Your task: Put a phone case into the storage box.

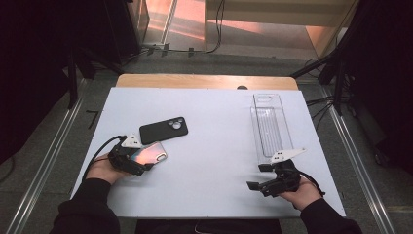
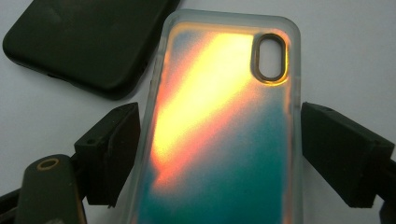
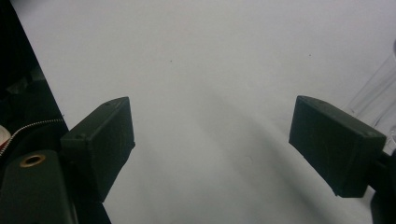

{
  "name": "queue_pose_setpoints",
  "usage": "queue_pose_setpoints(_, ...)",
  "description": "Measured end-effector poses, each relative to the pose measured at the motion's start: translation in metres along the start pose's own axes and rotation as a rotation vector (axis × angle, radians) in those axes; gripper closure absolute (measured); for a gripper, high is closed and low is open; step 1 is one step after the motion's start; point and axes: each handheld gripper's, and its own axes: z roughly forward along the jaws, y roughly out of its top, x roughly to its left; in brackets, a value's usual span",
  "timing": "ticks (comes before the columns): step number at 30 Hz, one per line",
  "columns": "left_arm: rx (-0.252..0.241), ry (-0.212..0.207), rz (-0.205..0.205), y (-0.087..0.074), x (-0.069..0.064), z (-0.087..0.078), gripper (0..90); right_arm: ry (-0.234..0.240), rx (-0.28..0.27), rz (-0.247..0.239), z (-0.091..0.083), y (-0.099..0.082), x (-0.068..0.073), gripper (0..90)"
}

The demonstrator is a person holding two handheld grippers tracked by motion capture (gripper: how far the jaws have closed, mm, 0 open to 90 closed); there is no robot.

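Observation:
An iridescent phone case [image 1: 155, 152] with a clear rim lies flat on the white table [image 1: 219, 146], at the front left. My left gripper [image 1: 146, 165] has one jaw against each long side of it. In the left gripper view the case [image 2: 224, 84] glows orange and teal, and the gripper [image 2: 219, 130] is shut on its edges. A black phone case [image 1: 163, 129] lies just behind it, also seen in the left gripper view [image 2: 88, 42]. At the front right, my right gripper [image 1: 257, 176] stands open over bare table, with nothing between its fingers [image 3: 212, 135].
A long clear plastic tray [image 1: 270, 126] lies at the back right, its near end just beyond the right gripper; its edge shows in the right gripper view [image 3: 378, 93]. A wooden strip [image 1: 204, 81] borders the table's far edge. Dark stands and cables surround the table.

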Motion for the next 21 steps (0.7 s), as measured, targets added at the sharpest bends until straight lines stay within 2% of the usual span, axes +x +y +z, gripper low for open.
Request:
queue_pose_setpoints(6,0.001,-0.005,0.008,0.001,0.000,-0.001,15.9,0.000,-0.002,0.001,0.000,0.000,0.000,12.6)
queue_pose_setpoints(8,0.001,-0.024,0.019,0.001,0.001,-0.002,16.3,0.001,-0.002,0.001,0.000,0.000,0.000,12.6)
queue_pose_setpoints(10,-0.008,-0.050,0.011,0.004,0.002,-0.003,16.4,0.002,-0.003,0.001,0.000,0.000,0.000,12.6)
queue_pose_setpoints(12,-0.003,-0.053,0.015,0.006,0.001,-0.005,16.4,0.003,-0.003,-0.001,0.000,0.000,0.000,12.6)
queue_pose_setpoints(17,-0.006,-0.067,-0.007,0.010,0.000,-0.013,16.4,0.005,-0.004,-0.003,-0.001,0.000,0.000,12.6)
queue_pose_setpoints(21,-0.013,-0.078,-0.041,0.015,-0.003,-0.020,16.4,0.005,-0.005,-0.001,-0.001,0.000,0.000,12.6)
